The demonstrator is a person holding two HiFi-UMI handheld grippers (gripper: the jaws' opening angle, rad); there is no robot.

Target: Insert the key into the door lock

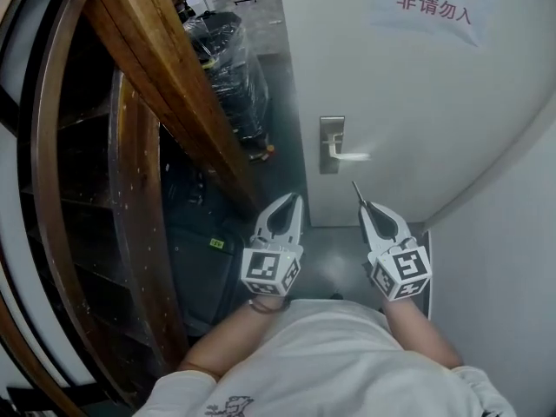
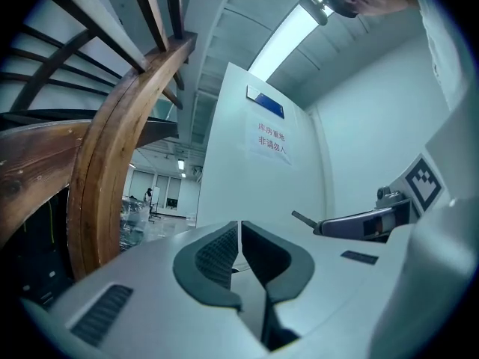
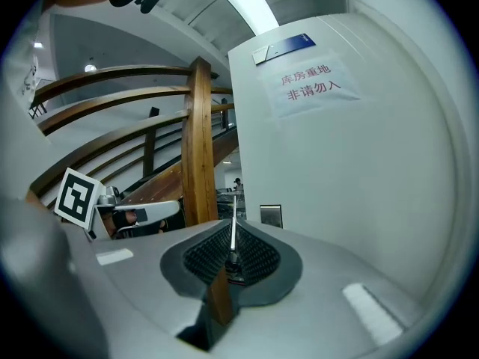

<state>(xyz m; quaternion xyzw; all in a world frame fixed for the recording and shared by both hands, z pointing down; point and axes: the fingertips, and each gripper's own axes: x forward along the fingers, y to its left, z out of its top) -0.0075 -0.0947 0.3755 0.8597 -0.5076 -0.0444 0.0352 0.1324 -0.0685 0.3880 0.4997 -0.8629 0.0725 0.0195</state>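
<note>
A white door (image 1: 408, 85) stands ahead with a metal lock plate and lever handle (image 1: 332, 146) near its left edge; the plate (image 3: 270, 215) also shows in the right gripper view. My right gripper (image 1: 367, 203) is shut on a thin metal key (image 1: 357, 191), whose blade (image 3: 233, 223) sticks out past the jaws toward the door, below and right of the handle, apart from it. My left gripper (image 1: 295, 200) hangs to the left at the same height, shut with nothing between its jaws (image 2: 239, 238).
A curved wooden stair rail (image 1: 174, 94) and its post (image 3: 198, 140) crowd the left side. Black plastic-wrapped items (image 1: 228, 68) lie beyond the door's edge. A paper sign with red characters (image 1: 430, 3) hangs on the door. A white wall (image 1: 521, 259) closes the right.
</note>
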